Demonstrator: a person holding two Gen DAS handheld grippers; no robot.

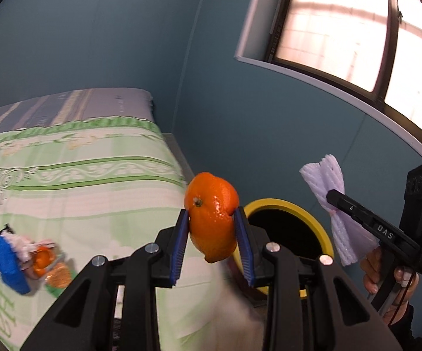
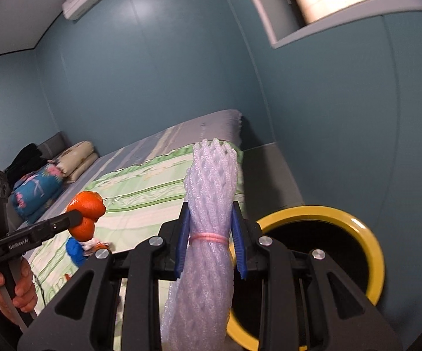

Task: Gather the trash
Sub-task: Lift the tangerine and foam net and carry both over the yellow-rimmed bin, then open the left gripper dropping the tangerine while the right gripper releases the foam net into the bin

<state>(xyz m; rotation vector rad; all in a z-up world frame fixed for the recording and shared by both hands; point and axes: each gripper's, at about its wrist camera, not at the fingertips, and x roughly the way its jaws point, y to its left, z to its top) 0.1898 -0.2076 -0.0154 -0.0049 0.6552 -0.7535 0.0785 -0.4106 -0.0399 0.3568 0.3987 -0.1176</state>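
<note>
Working beside the bed (image 1: 99, 158), we hold both finds above the yellow-rimmed bin (image 2: 366, 234), which stands on the floor just past the mattress corner. Our right tool (image 2: 209, 238) is closed around a bundle of lilac foam netting (image 2: 211, 193), pinched at its pink band; it looks feather-light and squashy, so the banded waist seems the surest hold. Our left tool (image 1: 214, 242) is clamped on an orange peel (image 1: 212, 219), soft, probably hollow, likely slick, gripped across its middle. More trash (image 1: 26, 259) lies on the quilt: something blue, peel scraps and perhaps tissue, too blurred to sort.
</note>
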